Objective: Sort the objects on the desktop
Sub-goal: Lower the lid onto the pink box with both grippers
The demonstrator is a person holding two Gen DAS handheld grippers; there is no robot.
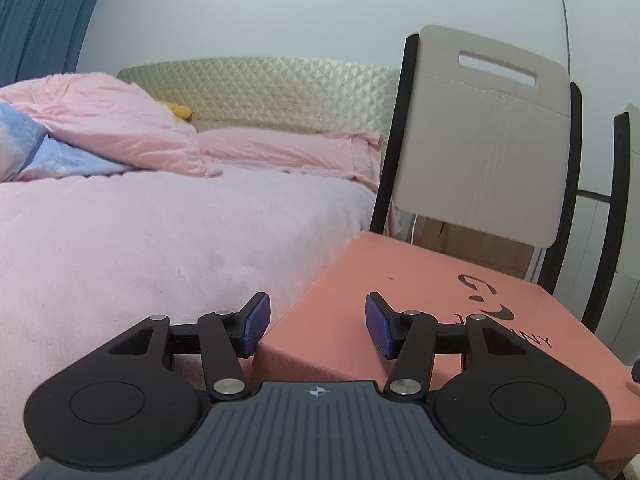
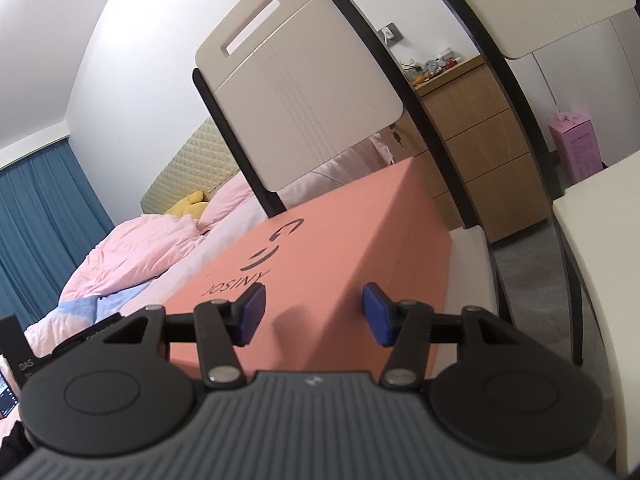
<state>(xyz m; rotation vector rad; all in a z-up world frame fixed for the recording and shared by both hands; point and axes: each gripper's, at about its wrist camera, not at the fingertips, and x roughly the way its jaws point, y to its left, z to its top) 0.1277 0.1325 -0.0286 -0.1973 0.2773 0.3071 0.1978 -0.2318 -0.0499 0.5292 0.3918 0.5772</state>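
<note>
A salmon-pink box (image 1: 400, 280) with a black logo lies on the seat of a chair. In the left wrist view my left gripper (image 1: 318, 326) straddles the box's near left corner. One blue pad sits against the left side and the other over the lid, and the jaws are closed on the corner. In the right wrist view the same box (image 2: 340, 232) appears tilted. My right gripper (image 2: 314, 314) has closed over the box's near right edge, one pad on the lid and one on the side face.
The chair's beige back (image 1: 480, 140) rises just behind the box. A bed with pink bedding (image 1: 140, 240) lies to the left. A white table edge (image 2: 600, 260), a second chair, wooden drawers (image 2: 480, 140) and a pink carton (image 2: 576, 148) are to the right.
</note>
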